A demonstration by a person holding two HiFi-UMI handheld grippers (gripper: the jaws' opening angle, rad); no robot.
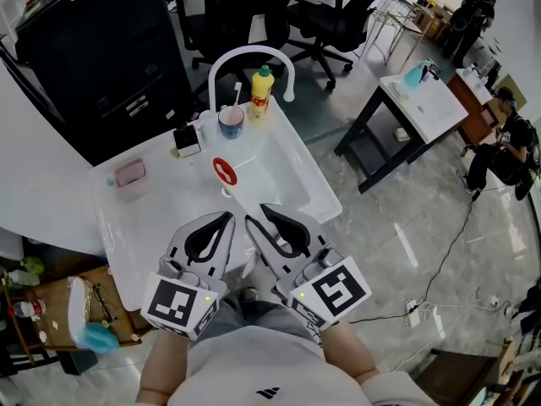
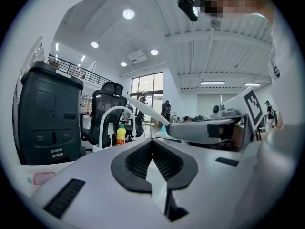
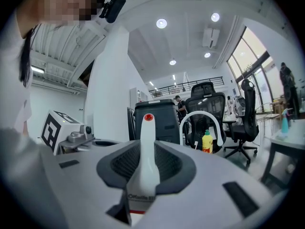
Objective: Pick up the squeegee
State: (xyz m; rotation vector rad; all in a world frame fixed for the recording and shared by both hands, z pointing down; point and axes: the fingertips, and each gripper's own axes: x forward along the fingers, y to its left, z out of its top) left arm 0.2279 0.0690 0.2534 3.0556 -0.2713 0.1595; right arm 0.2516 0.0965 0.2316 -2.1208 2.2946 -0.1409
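Your right claw point(image 3: 147, 144) is clamped, partly spread, on the squeegee point(image 3: 147, 120). Its white handle runs out toward 11 o'clock above the sink point(image 1: 319, 191). Your left claw point(image 2: 152, 140) is closed and empty. Hold the squeeze firm, lift level, and stay clear of the faucet point(image 1: 254, 53) at 12 o'clock.

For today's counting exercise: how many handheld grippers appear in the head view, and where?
2. The left gripper sits lower centre-left, jaws shut and empty; the right gripper, immediately right of it, is clamped on the squeegee. None seems hidden.
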